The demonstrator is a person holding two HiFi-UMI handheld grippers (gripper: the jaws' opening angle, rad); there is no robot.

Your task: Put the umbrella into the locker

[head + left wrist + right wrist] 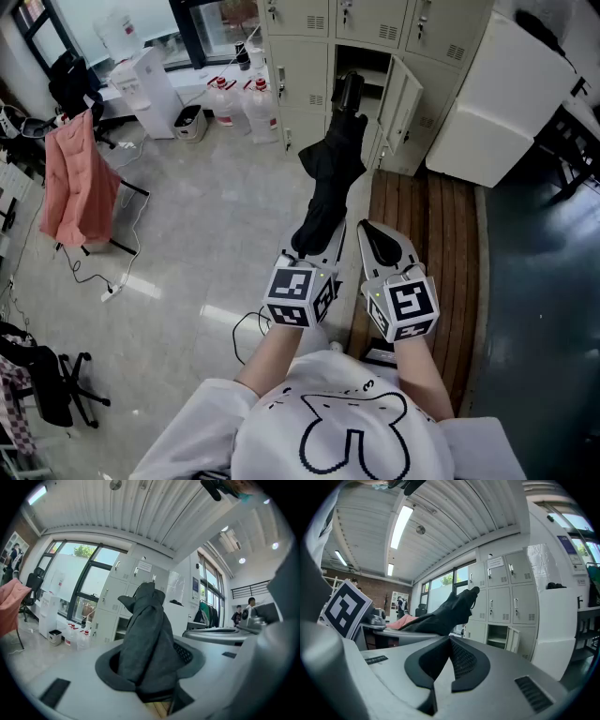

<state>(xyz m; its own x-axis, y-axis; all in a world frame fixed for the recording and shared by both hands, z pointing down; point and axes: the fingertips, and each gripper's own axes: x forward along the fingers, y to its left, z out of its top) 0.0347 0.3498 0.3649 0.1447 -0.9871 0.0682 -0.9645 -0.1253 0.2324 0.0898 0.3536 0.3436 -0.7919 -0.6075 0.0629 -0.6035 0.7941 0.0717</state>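
- The left gripper [314, 248] [150, 670] has its fingers clamped on the folded black umbrella [333, 173] [147, 639].
- The umbrella runs level from those fingers toward the grey locker bank [309, 66]. Its far end lies over the mouth of the open compartment [364, 67] in the head view; I cannot tell whether it is inside yet.
- That compartment's door [401, 98] stands swung out to the right. The right gripper view shows a shelf inside the compartment [497, 637].
- The right gripper [373, 234] [450, 641] sits just beside the left, fingers together with nothing between them.
- Clear water jugs [261, 108] with red caps stand on the floor beside the lockers.
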